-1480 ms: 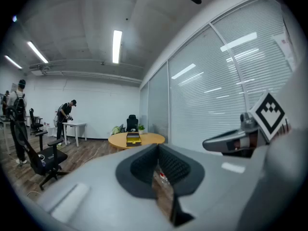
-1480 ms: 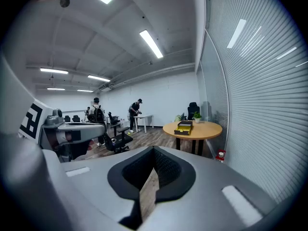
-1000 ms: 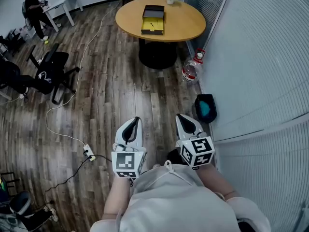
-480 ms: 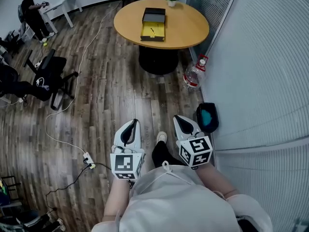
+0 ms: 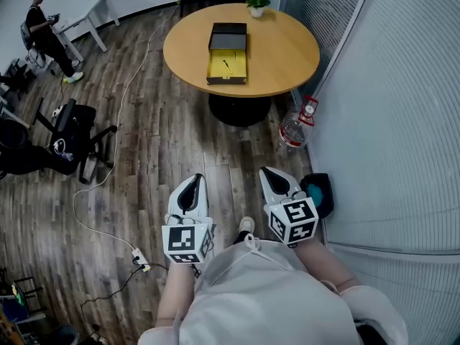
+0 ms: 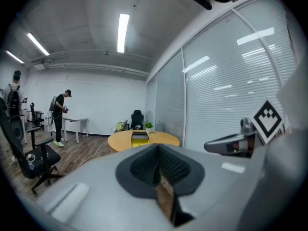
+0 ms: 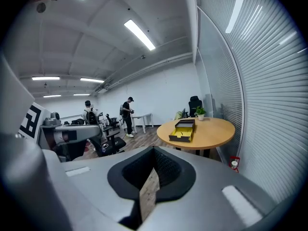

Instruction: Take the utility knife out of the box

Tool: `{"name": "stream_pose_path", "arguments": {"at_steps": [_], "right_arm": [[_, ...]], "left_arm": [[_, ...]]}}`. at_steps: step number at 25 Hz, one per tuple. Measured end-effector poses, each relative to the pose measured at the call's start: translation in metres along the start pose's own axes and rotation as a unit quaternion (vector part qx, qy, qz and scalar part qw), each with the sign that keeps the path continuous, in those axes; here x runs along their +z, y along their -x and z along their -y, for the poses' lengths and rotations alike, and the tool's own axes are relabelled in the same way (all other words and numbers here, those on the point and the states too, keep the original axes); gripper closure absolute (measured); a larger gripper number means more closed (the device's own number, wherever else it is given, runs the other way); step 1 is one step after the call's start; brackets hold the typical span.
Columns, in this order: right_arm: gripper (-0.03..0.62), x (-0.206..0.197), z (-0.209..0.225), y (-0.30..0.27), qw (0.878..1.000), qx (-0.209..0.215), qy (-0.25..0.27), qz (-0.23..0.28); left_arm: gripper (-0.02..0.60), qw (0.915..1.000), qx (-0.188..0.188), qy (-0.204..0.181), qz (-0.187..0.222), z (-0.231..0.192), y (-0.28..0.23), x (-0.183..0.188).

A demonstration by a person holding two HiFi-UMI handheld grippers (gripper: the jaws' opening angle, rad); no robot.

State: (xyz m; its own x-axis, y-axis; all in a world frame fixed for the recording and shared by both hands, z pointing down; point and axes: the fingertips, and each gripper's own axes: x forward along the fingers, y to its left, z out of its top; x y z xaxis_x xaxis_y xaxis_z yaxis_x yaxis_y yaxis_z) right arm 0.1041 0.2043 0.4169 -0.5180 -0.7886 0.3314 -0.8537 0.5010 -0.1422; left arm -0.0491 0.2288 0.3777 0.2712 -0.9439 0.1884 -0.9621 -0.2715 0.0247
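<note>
An open box (image 5: pixel 227 64) with a yellow lining lies on the round wooden table (image 5: pixel 284 49) far ahead, its black lid (image 5: pixel 228 37) behind it. A small dark item, probably the utility knife (image 5: pixel 226 65), lies on the lining, too small to make out. My left gripper (image 5: pixel 197 179) and right gripper (image 5: pixel 269 172) are held side by side in front of my body over the wooden floor, well short of the table. Both are shut and hold nothing. The box (image 7: pixel 182 131) shows beyond the right gripper (image 7: pixel 154 150), and the box (image 6: pixel 139 138) beyond the left gripper (image 6: pixel 157 147).
A water bottle (image 5: pixel 296 125) with a red cap stands by the table's base, and a dark bin (image 5: pixel 317 190) sits against the blinds-covered glass wall on the right. An office chair (image 5: pixel 72 131) and a power strip (image 5: pixel 139 258) with cable lie left. A person (image 5: pixel 43 29) stands far left.
The table and box have drawn nearer and sit lower in the head view. Bottle and bin slid toward me. Both grippers keep the same shut pose in front of my body.
</note>
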Motion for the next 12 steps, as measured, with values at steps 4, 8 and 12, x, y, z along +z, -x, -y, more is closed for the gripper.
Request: {"name": "stream_pose_path", "arguments": {"at_steps": [4, 8, 12], "right_arm": [[0.594, 0.013, 0.030, -0.040, 1.000, -0.002, 0.000, -0.005], [0.594, 0.015, 0.051, -0.069, 1.000, -0.008, -0.013, -0.019], [0.594, 0.012, 0.069, -0.098, 0.999, -0.013, -0.022, -0.030]], "left_arm": [[0.575, 1.0000, 0.003, -0.001, -0.005, -0.012, -0.050, 0.006], [0.575, 0.9998, -0.002, 0.004, -0.018, -0.020, -0.082, 0.003], [0.575, 0.9996, -0.003, 0.012, -0.026, -0.033, -0.117, -0.004]]}}
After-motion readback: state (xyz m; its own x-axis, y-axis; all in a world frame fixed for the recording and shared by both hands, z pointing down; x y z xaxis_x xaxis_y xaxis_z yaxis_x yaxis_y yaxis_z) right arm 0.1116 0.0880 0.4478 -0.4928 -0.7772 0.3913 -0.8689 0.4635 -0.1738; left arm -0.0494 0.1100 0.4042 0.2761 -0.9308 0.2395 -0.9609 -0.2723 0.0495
